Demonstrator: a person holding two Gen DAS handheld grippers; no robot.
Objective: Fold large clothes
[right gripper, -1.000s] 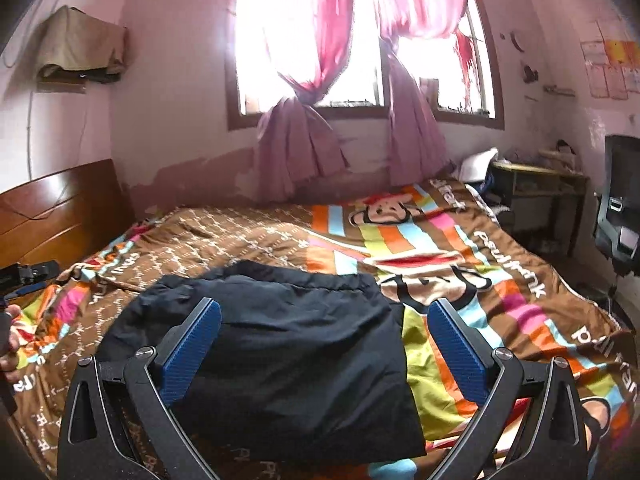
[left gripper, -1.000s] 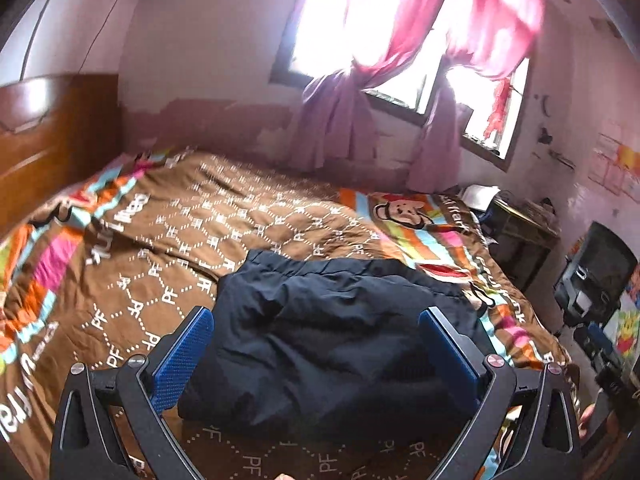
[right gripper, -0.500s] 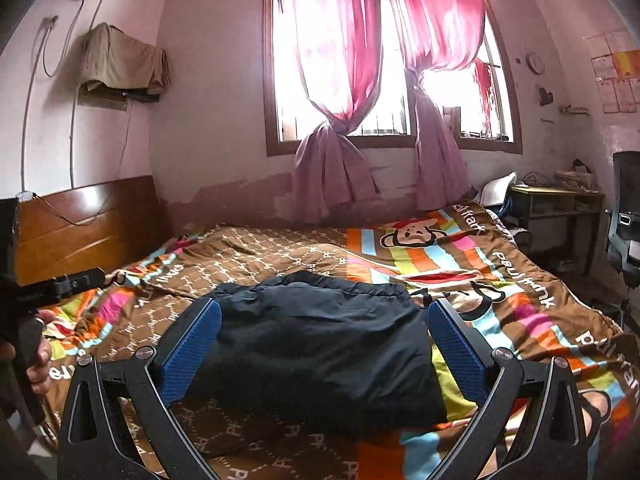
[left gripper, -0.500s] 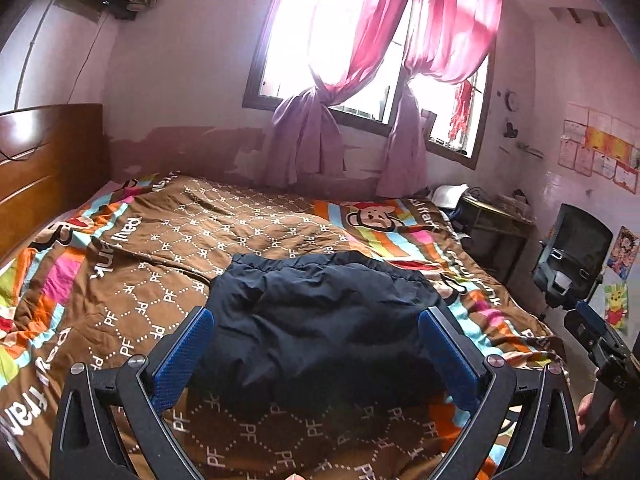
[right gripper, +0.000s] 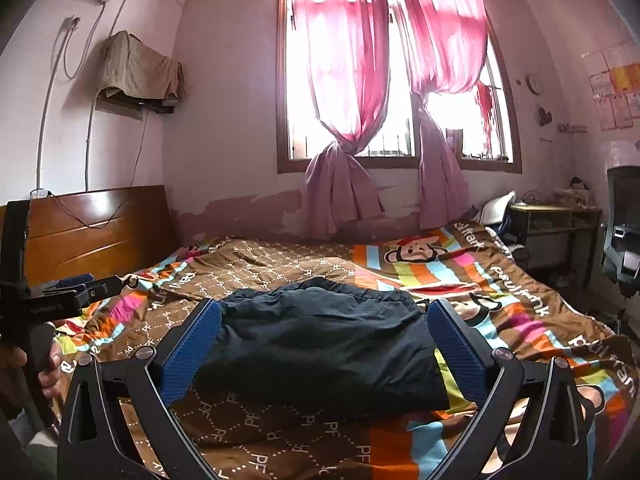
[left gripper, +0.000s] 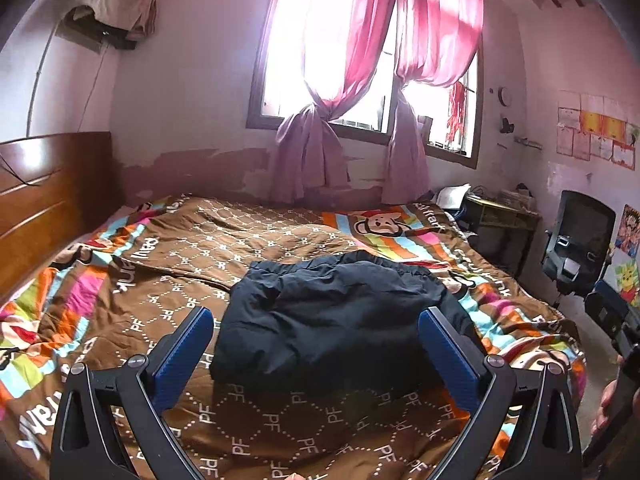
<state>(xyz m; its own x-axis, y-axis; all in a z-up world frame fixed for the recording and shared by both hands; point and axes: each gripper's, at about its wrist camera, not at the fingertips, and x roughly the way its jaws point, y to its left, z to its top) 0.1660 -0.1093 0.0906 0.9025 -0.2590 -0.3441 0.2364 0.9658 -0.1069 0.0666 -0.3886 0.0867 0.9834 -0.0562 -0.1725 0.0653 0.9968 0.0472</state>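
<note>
Folded dark garment (left gripper: pixel 336 320) on the bedspread (left gripper: pixel 160 264).
My left tongs (left gripper: pixel 316 344) and right tongs (right gripper: pixel 324 344) hang released above it, empty, apart from the cloth.

Left wrist view: from above the near bed edge, facing the window (left gripper: pixel 360 80), claw (left gripper: pixel 316 344) framing the dark garment (left gripper: pixel 336 320) just ahead. Right wrist view: lower, same heading. Shared: garment, quilt (right gripper: pixel 280 264), window, headboard (right gripper: pixel 92 228) far left of both claws.
</note>
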